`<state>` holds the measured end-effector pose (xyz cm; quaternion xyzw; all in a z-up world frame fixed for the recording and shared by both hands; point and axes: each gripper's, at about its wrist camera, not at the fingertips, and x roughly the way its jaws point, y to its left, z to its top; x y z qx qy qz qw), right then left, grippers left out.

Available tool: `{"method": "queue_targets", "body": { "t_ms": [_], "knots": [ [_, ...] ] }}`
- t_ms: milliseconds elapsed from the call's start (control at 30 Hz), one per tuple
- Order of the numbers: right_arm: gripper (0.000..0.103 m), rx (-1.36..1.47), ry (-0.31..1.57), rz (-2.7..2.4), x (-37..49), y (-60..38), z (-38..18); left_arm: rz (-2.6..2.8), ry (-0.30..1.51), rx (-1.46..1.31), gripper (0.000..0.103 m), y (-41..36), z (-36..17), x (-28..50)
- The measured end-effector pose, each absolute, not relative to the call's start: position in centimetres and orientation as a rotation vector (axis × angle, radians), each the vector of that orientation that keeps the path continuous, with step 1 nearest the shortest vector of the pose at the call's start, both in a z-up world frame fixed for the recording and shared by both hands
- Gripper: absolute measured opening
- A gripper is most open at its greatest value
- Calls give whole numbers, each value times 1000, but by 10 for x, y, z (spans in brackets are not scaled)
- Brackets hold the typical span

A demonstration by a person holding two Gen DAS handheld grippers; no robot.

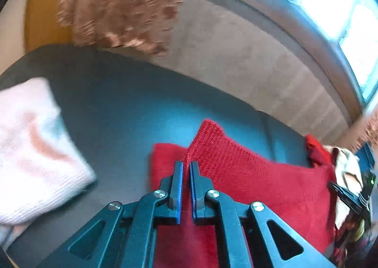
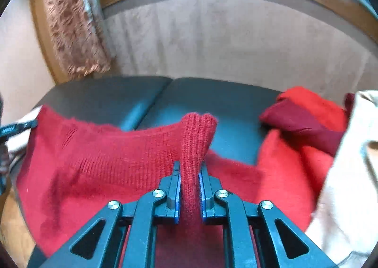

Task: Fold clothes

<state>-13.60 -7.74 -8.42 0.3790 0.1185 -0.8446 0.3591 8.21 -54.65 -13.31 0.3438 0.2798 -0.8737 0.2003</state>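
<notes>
In the left wrist view, the left gripper has its blue-padded fingers drawn nearly together, pinching a thin edge of the red knitted sweater. A ribbed corner of the knit stands up just beyond the fingertips, leaning away and slightly to their right. The rest of the sweater spreads to the right of the fingers across the dark padded table, its long axis running sideways toward the other gripper, seen at the far right edge. To the left of the fingers, well apart, lies a folded pale pink knitted garment. Beyond the table hangs a brown patterned curtain.

In the right wrist view, the right gripper clamps a thick ribbed fold of the same sweater between its fingers, which stand narrowly apart around it. The fold rises past the fingertips, pointing away. The sweater's body stretches left of the fingers. To their right sits a heap of bright red and dark maroon clothes, beside a cream cloth.
</notes>
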Motion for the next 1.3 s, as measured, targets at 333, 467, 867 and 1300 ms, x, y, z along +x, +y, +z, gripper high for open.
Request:
{"method": "queue_targets", "body": {
  "t_ms": [333,467,867,1300],
  "knots": [
    [14,1121,210,-2242,-156,-71,-136,-2309,663,940,10,-529,-140,79],
    [19,1120,163,-2220,-156,-64,-135,-2258,596,889,22,-516,-134,83],
    [44,1178,-85,-2156,-137,-28,-123,-2524,253,1045,27,-385,-147,75],
    [71,1149,-129,-1803,-7,101,-108,-2478,216,1176,24,-385,-162,73]
  ]
}}
